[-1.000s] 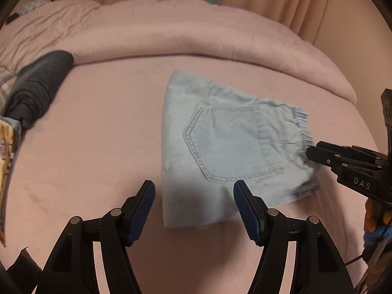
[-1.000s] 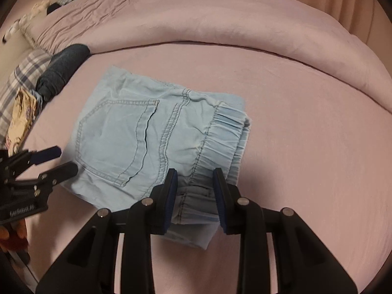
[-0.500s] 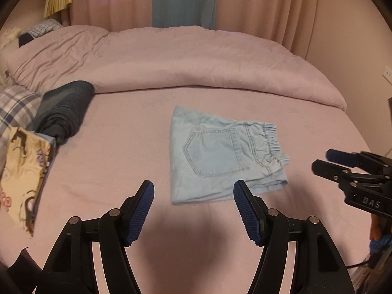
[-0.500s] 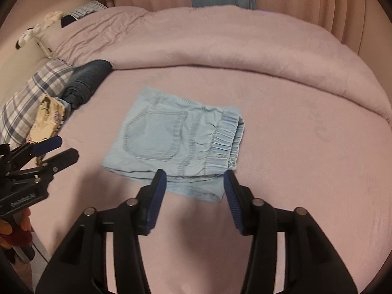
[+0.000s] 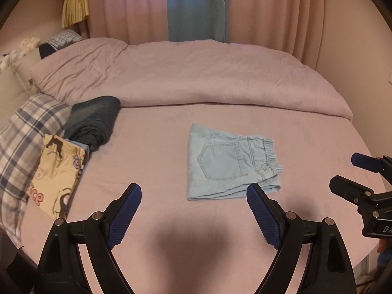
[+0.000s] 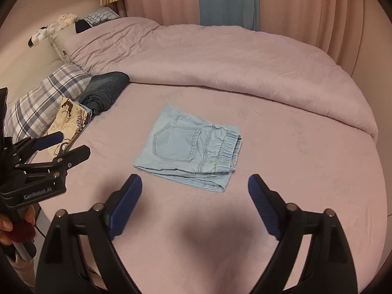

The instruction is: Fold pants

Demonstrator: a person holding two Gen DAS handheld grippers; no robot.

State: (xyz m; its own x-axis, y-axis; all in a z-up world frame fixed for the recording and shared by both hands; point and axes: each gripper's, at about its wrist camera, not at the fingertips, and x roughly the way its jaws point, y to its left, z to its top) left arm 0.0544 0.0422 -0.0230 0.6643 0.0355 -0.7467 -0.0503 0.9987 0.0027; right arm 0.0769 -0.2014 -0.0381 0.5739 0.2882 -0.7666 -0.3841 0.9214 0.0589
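The light blue pants lie folded into a small flat packet on the pink bed sheet, back pocket up and elastic waistband to the right. My left gripper hovers well above and short of them, jaws opening, nothing between its fingers. My right gripper hangs above the near edge of the pants, jaws opening too and empty. Each wrist view shows the other gripper: the right gripper at the right edge, the left gripper at the left edge, held by a hand.
A folded dark denim garment lies at the left beside a plaid pillow and a cream printed cloth. A rolled pink duvet crosses the far side of the bed. Curtains hang behind. The bed's edge curves at the right.
Both grippers rose and drew back from the pants. The right gripper, shut around the waistband corner before, let go and opened wide. The left gripper's jaws also widened.
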